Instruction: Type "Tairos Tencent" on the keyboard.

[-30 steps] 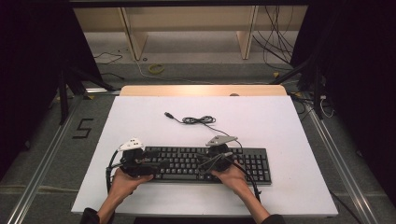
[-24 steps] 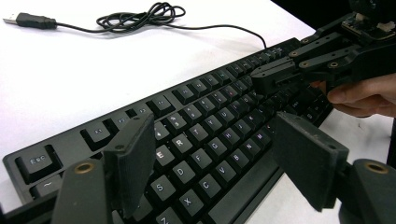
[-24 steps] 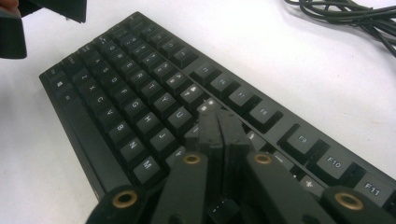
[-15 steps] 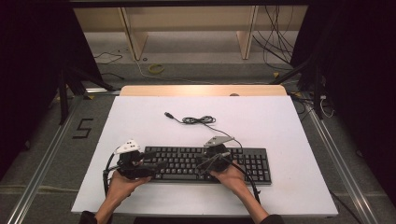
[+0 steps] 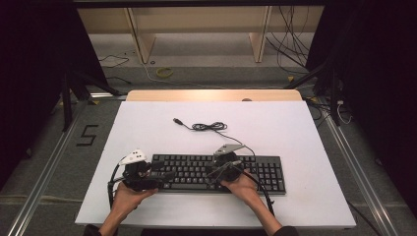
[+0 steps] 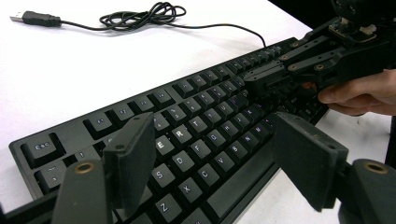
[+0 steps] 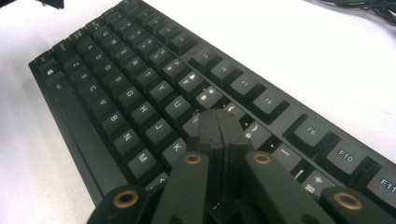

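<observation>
At my station, a black keyboard (image 5: pixel 216 173) lay along the near half of the white table (image 5: pixel 305 132), its cable (image 5: pixel 209 127) coiled loosely on the far side and ending in a free USB plug (image 5: pixel 177 120) resting on the tabletop.

My left hand (image 5: pixel 127 196) reached in from the near edge, forearm angled toward the keyboard's left end, holding the left gripper (image 5: pixel 150 178) low and pointed right along the rows. In the left gripper view its two jaws stood wide apart, gripping nothing, the gap between them framing the letter keys from E down to Z; I could not tell whether the pads touched the keyboard.

My right hand (image 5: pixel 241 184) came in from the near edge toward the middle of the board, wrist bent, carrying the right gripper (image 5: pixel 221 169) aimed left. In the right gripper view (image 7: pixel 219 133) its jaws were pressed together with no gap and nothing between them, the joined tips poised at the keys near I and K; contact with a key could not be judged. The left gripper view caught that closed tip (image 6: pixel 268 79) over the upper rows, fingers (image 6: pixel 359 91) curled around its body.
</observation>
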{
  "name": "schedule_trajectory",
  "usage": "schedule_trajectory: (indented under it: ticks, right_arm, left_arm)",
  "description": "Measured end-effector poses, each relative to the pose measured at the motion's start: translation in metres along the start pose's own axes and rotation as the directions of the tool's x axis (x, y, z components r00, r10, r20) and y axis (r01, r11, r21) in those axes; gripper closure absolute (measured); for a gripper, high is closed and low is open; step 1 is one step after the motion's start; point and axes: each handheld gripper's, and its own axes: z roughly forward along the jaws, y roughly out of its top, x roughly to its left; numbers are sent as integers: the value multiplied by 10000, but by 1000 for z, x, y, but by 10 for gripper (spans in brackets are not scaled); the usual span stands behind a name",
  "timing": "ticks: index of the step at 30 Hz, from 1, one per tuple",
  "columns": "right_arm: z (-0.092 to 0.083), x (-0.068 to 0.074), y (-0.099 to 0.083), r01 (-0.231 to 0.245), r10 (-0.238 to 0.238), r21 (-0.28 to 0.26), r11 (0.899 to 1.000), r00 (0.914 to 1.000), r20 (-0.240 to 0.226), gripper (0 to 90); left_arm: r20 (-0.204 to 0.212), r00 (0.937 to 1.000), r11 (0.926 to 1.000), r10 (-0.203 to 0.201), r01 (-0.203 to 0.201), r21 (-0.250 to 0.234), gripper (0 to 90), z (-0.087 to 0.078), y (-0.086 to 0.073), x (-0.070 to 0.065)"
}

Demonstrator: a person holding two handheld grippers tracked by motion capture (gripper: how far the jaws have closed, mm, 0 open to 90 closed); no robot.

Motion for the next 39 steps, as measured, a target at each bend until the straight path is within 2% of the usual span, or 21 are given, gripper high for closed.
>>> schedule_trajectory:
  ticks: [12, 21, 26, 32, 35, 39]
  right_arm:
    - [5, 1, -2, 85, -87, 225, 9997, 9999, 99, 900]
    - [3, 0, -2, -60, 59, 48, 10000, 9999, 96, 900]
    - [-5, -2, 0, -297, 294, -463, 9985, 9995, -72, 837]
    - [-12, 0, 0, -323, 303, -762, 9966, 9992, -269, 692]
    - [-17, 1, 0, -386, 341, -1005, 9942, 9983, -465, 607]
    - [-21, 2, 0, -444, 387, -1093, 9930, 9978, -536, 511]
  left_arm:
    - [-104, 9999, 10000, -63, 63, 32, 305, -1, -2, 4]
    - [-195, 9997, 9999, -110, 112, 76, 309, 0, -3, 7]
    - [-270, 9995, 9998, -179, 181, 62, 316, 1, -4, 9]
    - [-389, 9991, 9997, -137, 145, 215, 370, 3, -4, 9]
    - [-591, 9981, 9991, -188, 211, 379, 423, 3, -5, 10]
    - [-789, 9969, 9968, -19, 82, 795, 533, 5, -5, 10]
